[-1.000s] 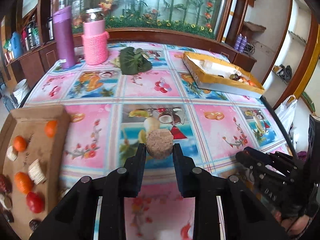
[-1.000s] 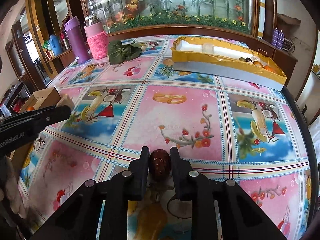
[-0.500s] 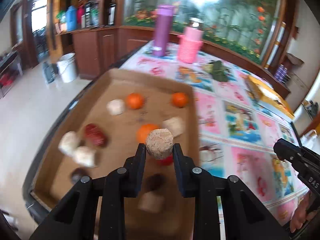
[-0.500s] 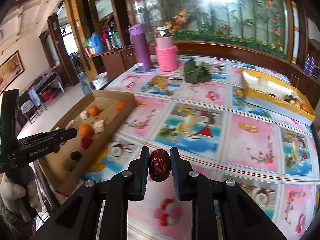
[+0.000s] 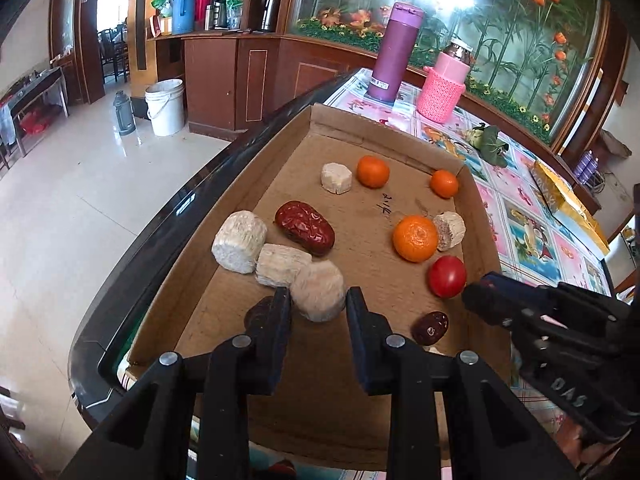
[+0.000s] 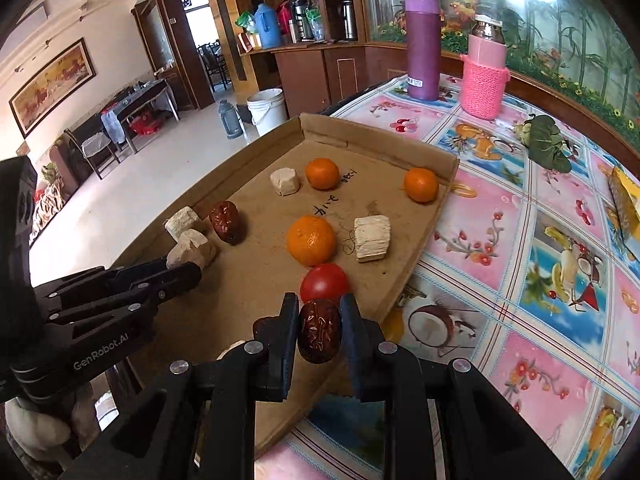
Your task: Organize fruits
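Both grippers have swung from the tablecloth over to the cardboard tray [image 6: 404,280]. Your left gripper [image 5: 318,304] has parted around the pale chunk [image 5: 318,296]; your right gripper [image 6: 319,334] clamps the date [image 6: 319,336], upright, over the tray's near right edge.

The cardboard tray [image 5: 280,392] is matt brown paperboard, faintly scuffed. The oranges [image 5: 415,238] have dimpled, slightly shiny peel; the tomato [image 5: 447,276] is smooth and glossy. The red date [image 5: 305,227] looks wrinkled with a waxy sheen, the pale chunks [image 5: 239,246] rough and fibrous (chalky-looking). The tablecloth [image 6: 516,236] is glossy printed plastic; both grippers are matt black plastic with metal pins.
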`<state>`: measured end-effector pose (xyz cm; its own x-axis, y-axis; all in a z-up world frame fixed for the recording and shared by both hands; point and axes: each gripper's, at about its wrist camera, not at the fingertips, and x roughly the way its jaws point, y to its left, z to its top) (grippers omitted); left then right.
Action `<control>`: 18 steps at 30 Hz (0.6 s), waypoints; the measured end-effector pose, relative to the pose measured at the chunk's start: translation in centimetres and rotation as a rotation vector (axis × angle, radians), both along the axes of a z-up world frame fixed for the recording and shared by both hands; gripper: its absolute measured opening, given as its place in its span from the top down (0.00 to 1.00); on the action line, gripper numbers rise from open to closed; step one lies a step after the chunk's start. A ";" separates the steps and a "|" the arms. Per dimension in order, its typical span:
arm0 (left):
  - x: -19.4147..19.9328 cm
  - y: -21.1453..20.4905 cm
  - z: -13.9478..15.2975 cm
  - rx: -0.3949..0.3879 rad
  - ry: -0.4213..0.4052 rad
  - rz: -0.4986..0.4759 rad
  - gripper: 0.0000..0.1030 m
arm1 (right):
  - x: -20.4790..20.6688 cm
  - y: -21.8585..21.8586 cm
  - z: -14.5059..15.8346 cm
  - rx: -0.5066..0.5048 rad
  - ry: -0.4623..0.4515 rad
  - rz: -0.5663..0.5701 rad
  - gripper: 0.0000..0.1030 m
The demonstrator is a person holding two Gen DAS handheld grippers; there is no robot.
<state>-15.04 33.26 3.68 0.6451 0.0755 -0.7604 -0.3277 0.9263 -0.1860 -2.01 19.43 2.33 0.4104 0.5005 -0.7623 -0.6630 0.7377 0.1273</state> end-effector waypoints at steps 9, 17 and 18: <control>-0.7 1.4 0.4 -0.049 -0.048 0.032 0.55 | 0.7 1.7 -0.4 -0.014 -0.022 -0.003 0.77; -1.4 2.0 0.9 -0.075 -0.068 0.067 0.44 | 1.4 0.5 1.0 0.144 0.004 -0.018 0.56; -1.4 1.9 0.9 -0.075 -0.068 0.066 0.44 | 1.3 0.1 1.4 0.158 -0.003 -0.029 0.53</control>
<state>-16.44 35.12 4.62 0.6906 0.0642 -0.7204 -0.3723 0.8855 -0.2779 -0.71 19.50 3.76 0.4290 0.6015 -0.6739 -0.6421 0.7278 0.2408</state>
